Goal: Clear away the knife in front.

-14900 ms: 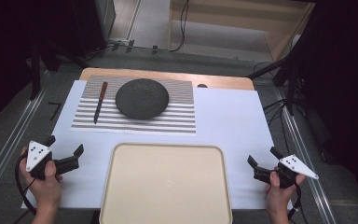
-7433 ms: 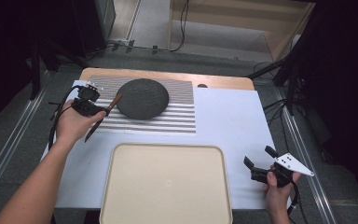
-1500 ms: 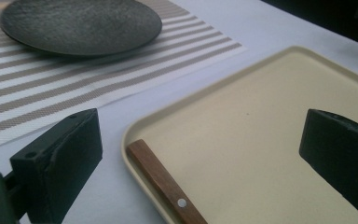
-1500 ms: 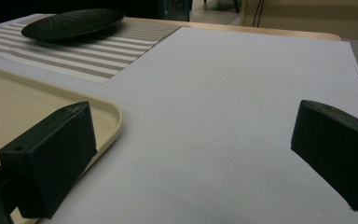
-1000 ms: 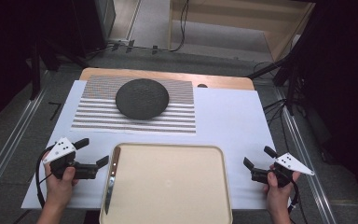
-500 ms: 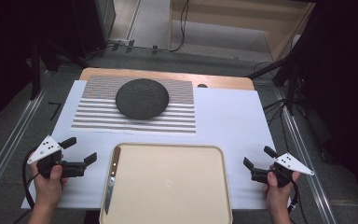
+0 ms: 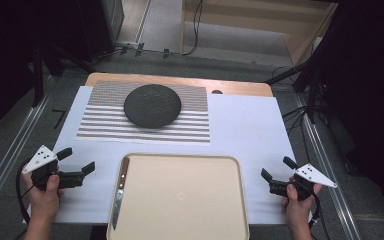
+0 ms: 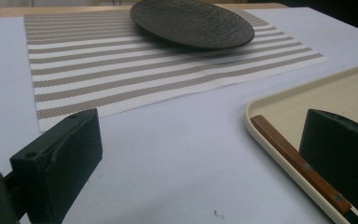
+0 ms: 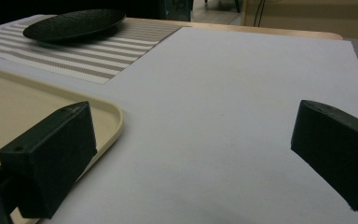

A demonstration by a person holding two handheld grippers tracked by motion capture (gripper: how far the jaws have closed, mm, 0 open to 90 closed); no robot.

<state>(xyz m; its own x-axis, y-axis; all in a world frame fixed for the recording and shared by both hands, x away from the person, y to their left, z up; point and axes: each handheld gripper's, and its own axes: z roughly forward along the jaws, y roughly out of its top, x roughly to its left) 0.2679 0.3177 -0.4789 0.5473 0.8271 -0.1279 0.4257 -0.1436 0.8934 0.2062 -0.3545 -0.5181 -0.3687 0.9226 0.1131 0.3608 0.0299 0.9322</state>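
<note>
Wood-handled and steel-bladed, the knife (image 7: 119,190) lies flat along the left inner edge of the cream tray (image 7: 180,200), handle toward the far side and blade pointing to the person; in the left gripper view its brown riveted handle (image 8: 298,163) shows just inside the tray rim. Judging from how things lie, moving the knife into the tray looks done. The left tool (image 7: 77,172) sits on the white sheet just left of the tray, jaws spread wide and holding nothing, apart from the knife. The right tool (image 7: 275,175) rests on the worktop to the right of the tray, likewise released and empty, with bare white paper between its jaws in the right gripper view. What looks left, if the work is clearing the setting into the tray, is the dark textured plate (image 7: 152,105), which sits untouched on the striped placemat (image 7: 105,122) at the far side of the worktop, well apart from both tools. Neither tool is reaching for it at this moment.
</note>
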